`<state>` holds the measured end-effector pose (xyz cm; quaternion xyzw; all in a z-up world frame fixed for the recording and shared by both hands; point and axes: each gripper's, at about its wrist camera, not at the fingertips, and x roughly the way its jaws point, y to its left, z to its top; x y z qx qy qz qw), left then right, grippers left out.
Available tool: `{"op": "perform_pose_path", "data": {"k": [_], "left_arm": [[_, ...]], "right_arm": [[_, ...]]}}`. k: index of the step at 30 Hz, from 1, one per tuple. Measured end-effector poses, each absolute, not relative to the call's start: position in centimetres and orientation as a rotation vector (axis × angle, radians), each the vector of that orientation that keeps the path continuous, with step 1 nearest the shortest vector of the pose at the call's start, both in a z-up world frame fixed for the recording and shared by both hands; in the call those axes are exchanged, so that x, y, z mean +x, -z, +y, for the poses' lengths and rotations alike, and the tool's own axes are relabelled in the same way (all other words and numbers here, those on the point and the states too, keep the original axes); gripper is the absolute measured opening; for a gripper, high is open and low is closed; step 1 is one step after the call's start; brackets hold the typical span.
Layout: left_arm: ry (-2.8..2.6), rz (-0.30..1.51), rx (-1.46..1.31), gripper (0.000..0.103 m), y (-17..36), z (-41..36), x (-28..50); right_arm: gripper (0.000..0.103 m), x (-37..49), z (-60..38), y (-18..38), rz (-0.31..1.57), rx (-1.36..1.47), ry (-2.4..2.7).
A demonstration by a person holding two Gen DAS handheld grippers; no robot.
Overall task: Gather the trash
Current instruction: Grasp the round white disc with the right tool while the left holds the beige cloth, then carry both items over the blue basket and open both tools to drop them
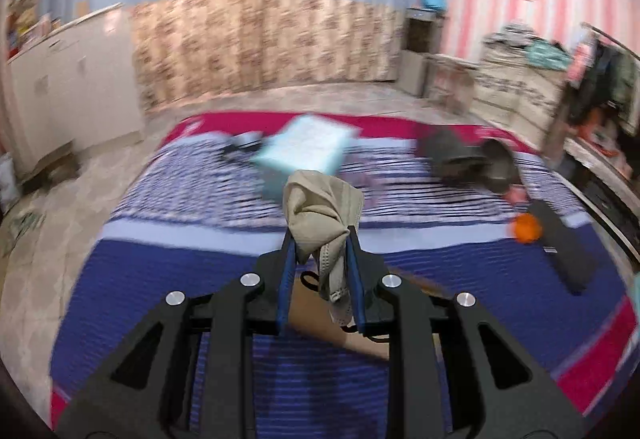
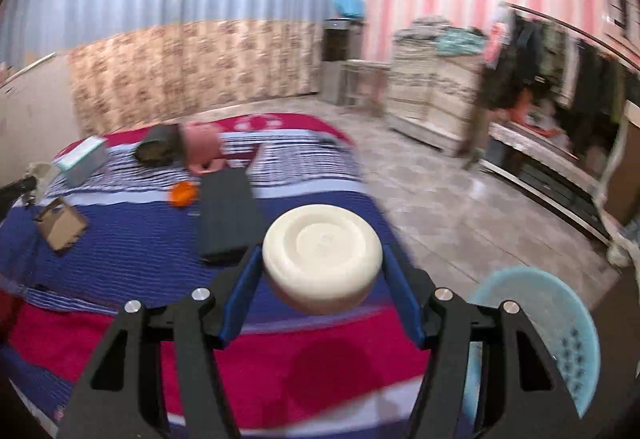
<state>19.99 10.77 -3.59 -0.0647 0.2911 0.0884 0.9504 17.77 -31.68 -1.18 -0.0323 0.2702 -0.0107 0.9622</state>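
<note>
The left gripper (image 1: 322, 239) is clamped on a crumpled face mask (image 1: 322, 215); the right gripper (image 2: 320, 263) pinches a cream bowl (image 2: 322, 259) above the bed (image 2: 120, 247). Carry both level to the blue basket (image 2: 560, 315) at four o'clock, releasing only over its rim.

Beige crumpled cloth (image 1: 322, 215), cream round bowl (image 2: 322, 259), both between blue pads (image 2: 240, 289). Blue-and-white stripes with magenta borders across the bedspread (image 2: 120, 255); pale blue basket (image 2: 560, 323) beside its edge.
</note>
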Motion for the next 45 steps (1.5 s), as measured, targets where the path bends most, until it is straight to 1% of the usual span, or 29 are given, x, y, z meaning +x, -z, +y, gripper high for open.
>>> {"op": "perform_pose_path", "data": {"k": [8,14,22,28,35,45], "left_arm": [[0.074,0.599,-0.100,0.022,1.8,-1.0,21.6],[0.218,0.601,-0.019,0.022,1.9,-9.8,21.6],[0.386,0.597,0.036,0.022,2.3,-20.1,20.7],[0.527,0.599,0.082,0.023,2.5,-27.6,19.7],[0.638,0.618,0.120,0.023,3.5,-33.5,19.1],[0.730,0.617,0.180,0.024,5.1,-39.5,18.4]], "right_arm": [[0.061,14.7,-41.9,1.5,0.513,-0.016,0.240],[0.061,13.8,-47.9,3.7,0.537,0.047,0.363],[0.061,13.1,-52.7,5.4,0.542,0.149,0.461],[0.061,13.3,-54.2,6.1,0.549,0.170,0.500],[0.061,12.3,-55.5,5.9,0.527,0.197,0.538],[0.061,11.7,-56.9,6.2,0.528,0.221,0.572]]}}
